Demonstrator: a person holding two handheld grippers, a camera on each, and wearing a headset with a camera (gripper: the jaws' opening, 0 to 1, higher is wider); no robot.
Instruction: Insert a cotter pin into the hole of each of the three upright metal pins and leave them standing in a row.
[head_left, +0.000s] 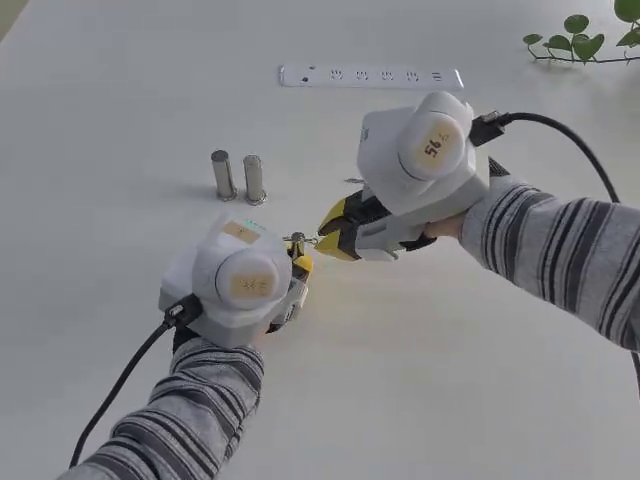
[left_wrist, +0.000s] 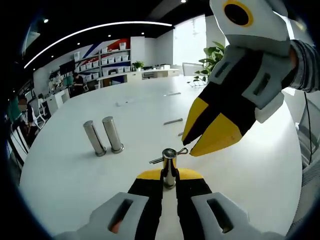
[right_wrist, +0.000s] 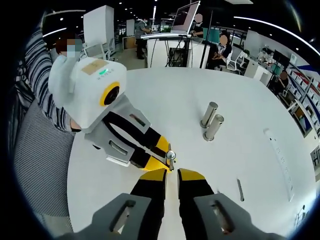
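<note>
"L gripper (left_wrist: 170, 176) is clamped on the metal pin (left_wrist: 170, 165), upright. The cotter pin (left_wrist: 182, 150) lies crosswise thru its hole, loop twd the R gripper (left_wrist: 189, 146)."

"R's jaws are narrow, right at the loop. Pinching it? Can't tell. I'd say any push runs along the cotter's axis. The spare pins (head_left: 222, 175) stand well apart."

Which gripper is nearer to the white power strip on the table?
Right. The right gripper is just below the power strip in the head view; the left gripper, holding a metal pin, is farther toward the person.
</note>
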